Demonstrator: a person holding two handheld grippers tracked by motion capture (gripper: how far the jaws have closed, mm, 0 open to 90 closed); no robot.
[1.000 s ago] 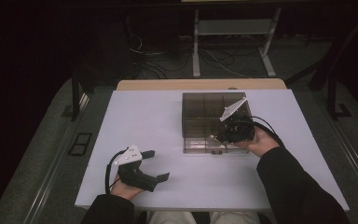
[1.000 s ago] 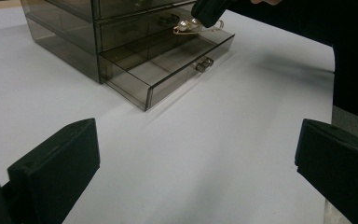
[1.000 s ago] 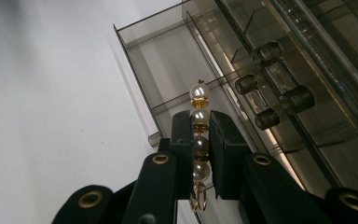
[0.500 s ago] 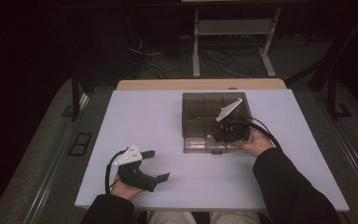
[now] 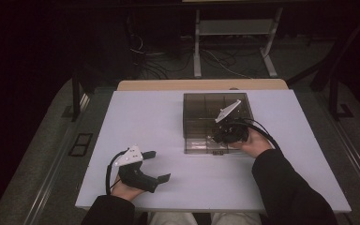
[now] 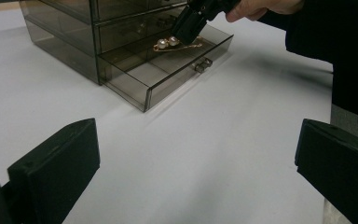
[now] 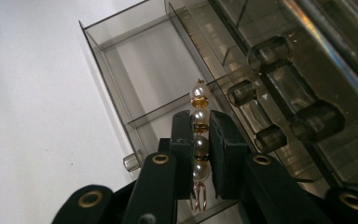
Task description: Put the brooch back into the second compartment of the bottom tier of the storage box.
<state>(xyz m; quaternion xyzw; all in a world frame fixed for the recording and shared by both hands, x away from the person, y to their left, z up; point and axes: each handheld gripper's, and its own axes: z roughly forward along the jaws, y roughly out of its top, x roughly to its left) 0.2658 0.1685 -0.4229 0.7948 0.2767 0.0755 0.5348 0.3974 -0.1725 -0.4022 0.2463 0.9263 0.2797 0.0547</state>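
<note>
A smoky clear drawer box (image 5: 211,110) stands on the white table (image 5: 140,117), its bottom drawer (image 5: 199,145) pulled out toward me. My right gripper (image 5: 217,137) hangs over that open drawer, shut on a gold clip with a row of pearls (image 7: 198,100). In the right gripper view the pads (image 7: 182,135) pinch the pearl clip over the drawer's divided compartments (image 7: 135,70). The left gripper view shows the pearl clip (image 6: 167,43) just above the open drawer (image 6: 163,70), under the right gripper (image 6: 191,25). Near the front edge, my left gripper (image 5: 158,165) rests open with nothing between its jaws.
The box has further closed drawers with clear round knobs (image 7: 270,49) above the open one. Bare white table lies left of the box and in front of it. Beyond the table are a wooden strip (image 5: 201,85), cables and a metal stand (image 5: 234,28) on the floor.
My right gripper with the pearl clip has edged slightly left and toward me over the open drawer. The left gripper has stayed put.
</note>
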